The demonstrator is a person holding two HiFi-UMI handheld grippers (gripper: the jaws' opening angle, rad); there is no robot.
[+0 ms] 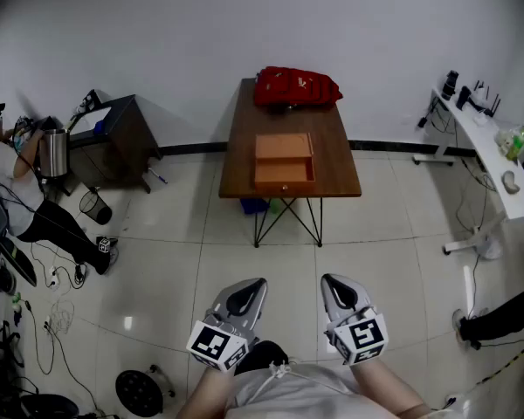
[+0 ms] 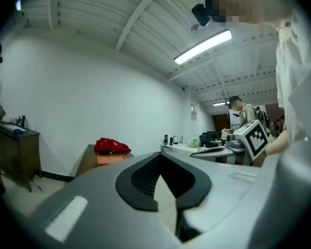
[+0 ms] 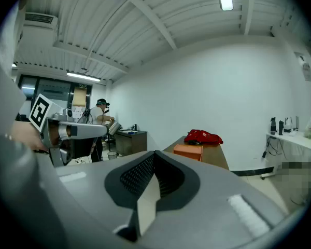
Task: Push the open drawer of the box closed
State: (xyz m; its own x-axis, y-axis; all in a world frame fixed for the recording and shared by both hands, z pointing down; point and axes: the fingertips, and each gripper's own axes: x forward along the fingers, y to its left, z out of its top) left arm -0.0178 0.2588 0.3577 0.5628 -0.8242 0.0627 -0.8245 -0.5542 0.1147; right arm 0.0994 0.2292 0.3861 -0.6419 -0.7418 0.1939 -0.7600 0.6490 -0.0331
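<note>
Well short of the orange box (image 1: 284, 160), left claw (image 1: 250, 286) and right claw (image 1: 333, 281) sit clenched, empty

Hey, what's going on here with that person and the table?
A person stands back from the wooden table, holding the left claw and right claw near the body, both shut and empty. On the table sits an orange box with its drawer pulled out toward the person, a red bag behind it. Neither claw is near the drawer.
</note>
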